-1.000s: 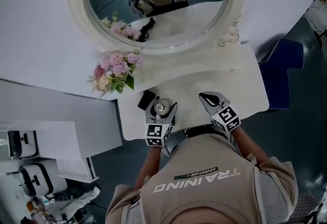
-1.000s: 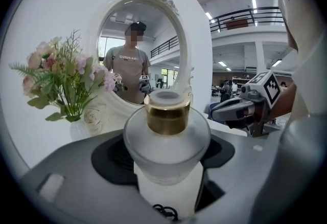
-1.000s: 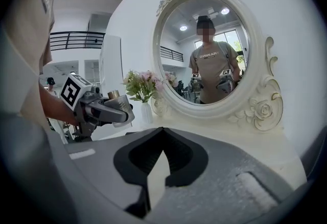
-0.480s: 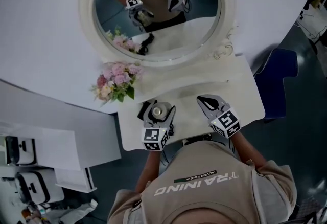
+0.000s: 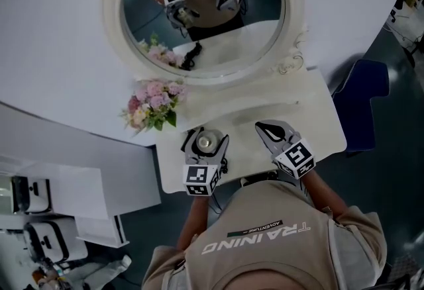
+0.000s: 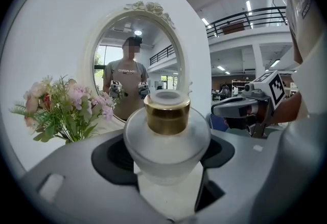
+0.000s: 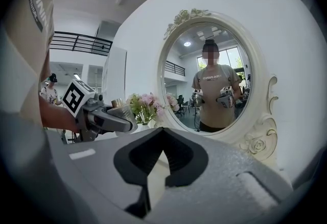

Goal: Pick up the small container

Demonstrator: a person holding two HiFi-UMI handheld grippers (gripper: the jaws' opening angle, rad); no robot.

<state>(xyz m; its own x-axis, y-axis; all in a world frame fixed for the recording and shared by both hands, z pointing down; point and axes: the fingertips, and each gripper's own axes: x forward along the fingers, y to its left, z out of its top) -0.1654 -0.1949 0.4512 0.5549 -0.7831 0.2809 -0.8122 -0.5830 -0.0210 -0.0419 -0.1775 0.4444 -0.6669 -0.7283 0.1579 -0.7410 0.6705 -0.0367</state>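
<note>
Head view looks steeply down on a large oval mirror (image 5: 265, 10) in a carved white frame, standing against a white wall at the back of a white surface (image 5: 298, 110). A person (image 5: 265, 242) in a beige shirt stands at the near edge of that surface, and the mirror reflects the person with both grippers. A blue chair (image 5: 361, 93) sits off the surface's right end. A bunch of pink and cream flowers (image 5: 154, 102) with green leaves stands at the left back corner of the surface, just below the mirror frame.

The left gripper (image 5: 207, 137) is over the near left part of the surface. Its fingers are closed on the small container (image 6: 166, 136), a rounded frosted-glass pot with a gold collar and a white top. The pot is upright, its body pressed between the dark pads. Whether its base touches the surface cannot be told. The right gripper (image 5: 267, 128) is near, to the right and apart from the pot, with its fingers meeting at their tips.
</note>
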